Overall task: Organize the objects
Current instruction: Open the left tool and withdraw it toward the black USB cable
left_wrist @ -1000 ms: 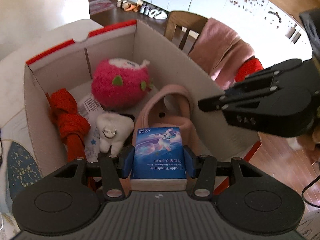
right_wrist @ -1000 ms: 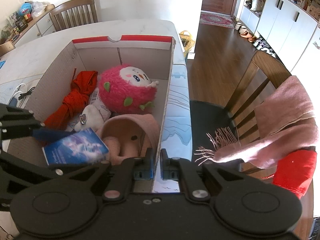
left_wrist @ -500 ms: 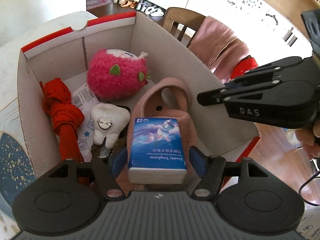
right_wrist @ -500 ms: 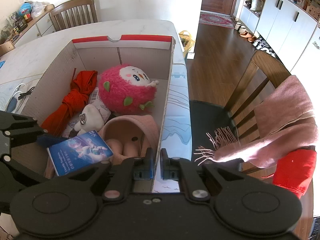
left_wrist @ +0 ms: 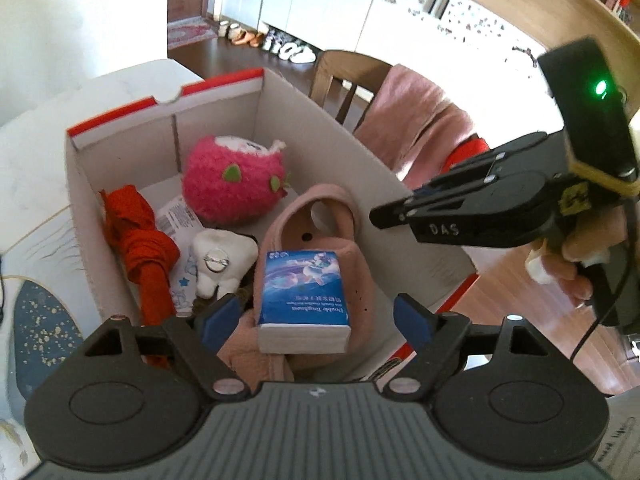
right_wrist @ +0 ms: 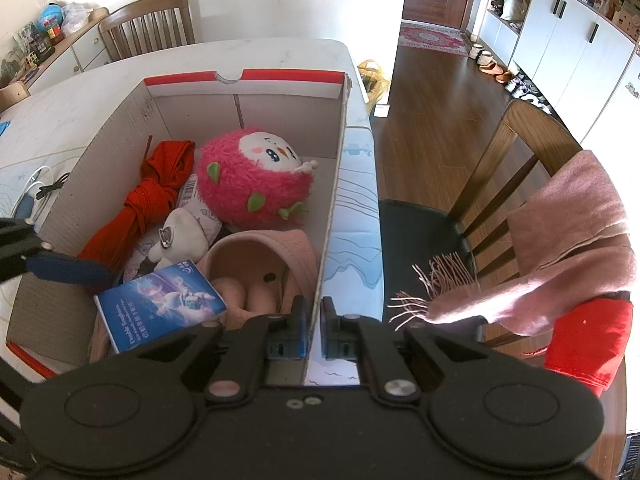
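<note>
Left gripper jaws, just opening, stand apart around the freed tissue pack, lower centre; lift clear straight. Right gripper clamps the box wall.

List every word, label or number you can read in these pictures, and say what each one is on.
"DAS": side of the right gripper.
"Double Toughness": blue tissue pack, seen upside down; the smaller print and the characters around it are too small to read.
Barcode label on the white packet: unreadable.
</note>
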The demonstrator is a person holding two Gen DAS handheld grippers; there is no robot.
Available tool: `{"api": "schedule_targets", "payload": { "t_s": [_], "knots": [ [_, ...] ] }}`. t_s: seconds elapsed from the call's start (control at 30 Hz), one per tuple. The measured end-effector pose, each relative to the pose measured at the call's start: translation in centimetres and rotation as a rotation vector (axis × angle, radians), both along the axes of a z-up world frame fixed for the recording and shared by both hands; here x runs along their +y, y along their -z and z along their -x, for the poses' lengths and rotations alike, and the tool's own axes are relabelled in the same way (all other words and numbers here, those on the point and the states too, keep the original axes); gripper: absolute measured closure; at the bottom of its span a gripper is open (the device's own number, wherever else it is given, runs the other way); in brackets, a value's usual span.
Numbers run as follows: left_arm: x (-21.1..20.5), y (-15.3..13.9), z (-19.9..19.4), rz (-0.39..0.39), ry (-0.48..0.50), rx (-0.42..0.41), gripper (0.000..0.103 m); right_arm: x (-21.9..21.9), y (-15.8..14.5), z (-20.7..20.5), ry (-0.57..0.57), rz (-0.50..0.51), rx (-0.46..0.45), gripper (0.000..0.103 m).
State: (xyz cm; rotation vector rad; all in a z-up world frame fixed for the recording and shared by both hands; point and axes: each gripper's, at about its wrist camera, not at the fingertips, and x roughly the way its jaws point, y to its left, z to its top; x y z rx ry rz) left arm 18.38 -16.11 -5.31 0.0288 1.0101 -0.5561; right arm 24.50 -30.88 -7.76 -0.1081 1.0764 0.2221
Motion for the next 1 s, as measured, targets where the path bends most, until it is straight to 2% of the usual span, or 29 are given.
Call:
{"api": "schedule_targets", "payload": {
  "t_s": [0.17,0.23,0.43,0.7,1.0],
  "knots": [
    [1.8,-1.6,0.4,0.052,-0.046,-0.027,0.009,0.0,0.0,0.0,0.000,0.000,-0.001,0.097],
    [2.8,-2.1,0.5,0.079,-0.066,-0.033,0.002,0.0,0.0,0.0,0.000,0.000,0.000,0.097],
    [5.3,-3.4,0.9,0.127,-0.117,-0.073,0.000,0.0,0.0,0.1,0.002,0.003,0.001,0.097],
    [9.5,-3.8,1.4,0.088,-0.194,-0.115,0.000,0.1,-0.2,0.4,0.004,0.018,0.003,0.098],
    [16.2,-2.8,0.7,-0.016,-0.297,-0.105,0.000,0.3,-0.3,0.4,0.008,0.027,0.006,0.098]
  ]
}}
